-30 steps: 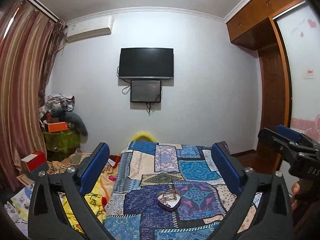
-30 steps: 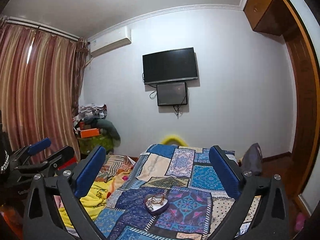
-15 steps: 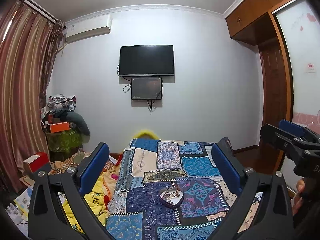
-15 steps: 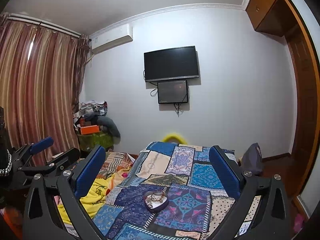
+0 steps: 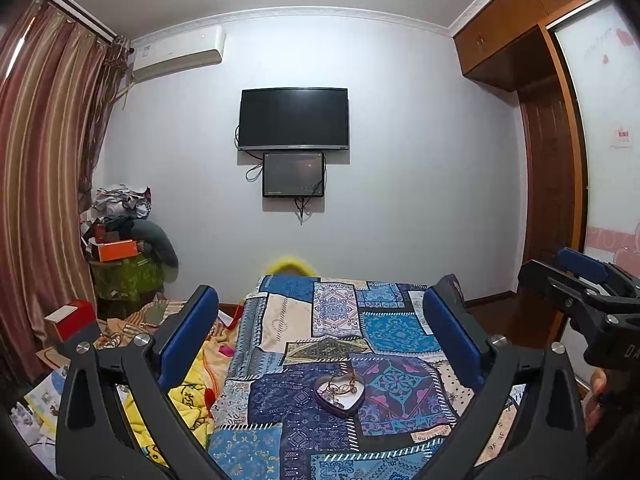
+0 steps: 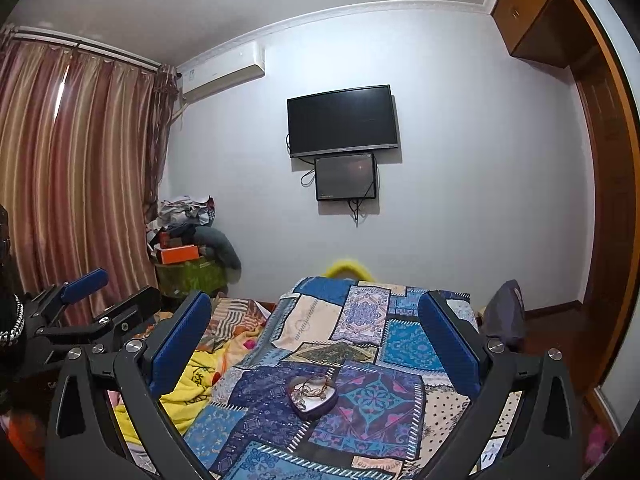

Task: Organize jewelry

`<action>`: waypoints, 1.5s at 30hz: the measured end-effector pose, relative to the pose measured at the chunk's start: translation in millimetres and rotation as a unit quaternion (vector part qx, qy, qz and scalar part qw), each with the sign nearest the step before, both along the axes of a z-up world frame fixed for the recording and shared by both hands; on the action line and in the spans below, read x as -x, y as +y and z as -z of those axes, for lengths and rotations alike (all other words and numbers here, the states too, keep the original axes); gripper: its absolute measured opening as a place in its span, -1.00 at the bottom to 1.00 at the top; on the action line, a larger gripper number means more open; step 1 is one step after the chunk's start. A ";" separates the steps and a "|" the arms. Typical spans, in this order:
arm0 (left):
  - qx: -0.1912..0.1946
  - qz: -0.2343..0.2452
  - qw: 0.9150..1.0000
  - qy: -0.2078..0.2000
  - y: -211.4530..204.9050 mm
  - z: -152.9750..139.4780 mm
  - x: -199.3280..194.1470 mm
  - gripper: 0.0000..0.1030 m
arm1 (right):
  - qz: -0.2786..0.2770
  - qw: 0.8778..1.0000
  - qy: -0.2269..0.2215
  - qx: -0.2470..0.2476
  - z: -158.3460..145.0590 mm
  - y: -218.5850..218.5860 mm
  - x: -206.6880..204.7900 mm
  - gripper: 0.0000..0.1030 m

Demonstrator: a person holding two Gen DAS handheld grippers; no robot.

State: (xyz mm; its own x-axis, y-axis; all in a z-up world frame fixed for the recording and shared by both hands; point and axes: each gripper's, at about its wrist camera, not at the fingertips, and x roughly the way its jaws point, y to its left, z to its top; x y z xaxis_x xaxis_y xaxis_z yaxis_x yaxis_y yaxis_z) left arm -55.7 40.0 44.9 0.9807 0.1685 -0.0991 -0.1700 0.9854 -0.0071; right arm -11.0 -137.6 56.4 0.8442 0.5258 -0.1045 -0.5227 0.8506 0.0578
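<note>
We hold both grippers above the near end of the bed (image 5: pixel 340 320), each one spread wide with nothing between its blue pads; our left gripper (image 5: pixel 320 336) frames the heart-shaped dish (image 5: pixel 340 394), and our right gripper (image 6: pixel 316 336) frames the same dish from slightly further right; the dish sits on the patchwork quilt (image 6: pixel 400 344) toward the bed's near end, roughly midway between its side edges; a tangle of jewelry (image 5: pixel 338 386) lies inside it, gold chains and small pieces we cannot tell apart; yellow bedding (image 6: pixel 192 384) bunches along the quilt's left edge; two dark screens (image 5: pixel 294 118) hang on the far wall.
</note>
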 end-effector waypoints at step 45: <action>0.017 0.016 1.000 -0.002 0.7 2.8 -2.6 0.99 | 0.004 1.000 0.012 -0.001 1.5 -0.1 -3.4 0.99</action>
State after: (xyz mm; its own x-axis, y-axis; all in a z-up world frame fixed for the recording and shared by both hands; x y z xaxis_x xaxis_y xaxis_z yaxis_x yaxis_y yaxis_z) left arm -53.1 40.7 42.1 0.9858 0.1344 -0.1008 -0.1392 0.9894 -0.0415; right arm -7.6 -137.6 54.9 0.8455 0.5194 -0.1241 -0.5144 0.8545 0.0720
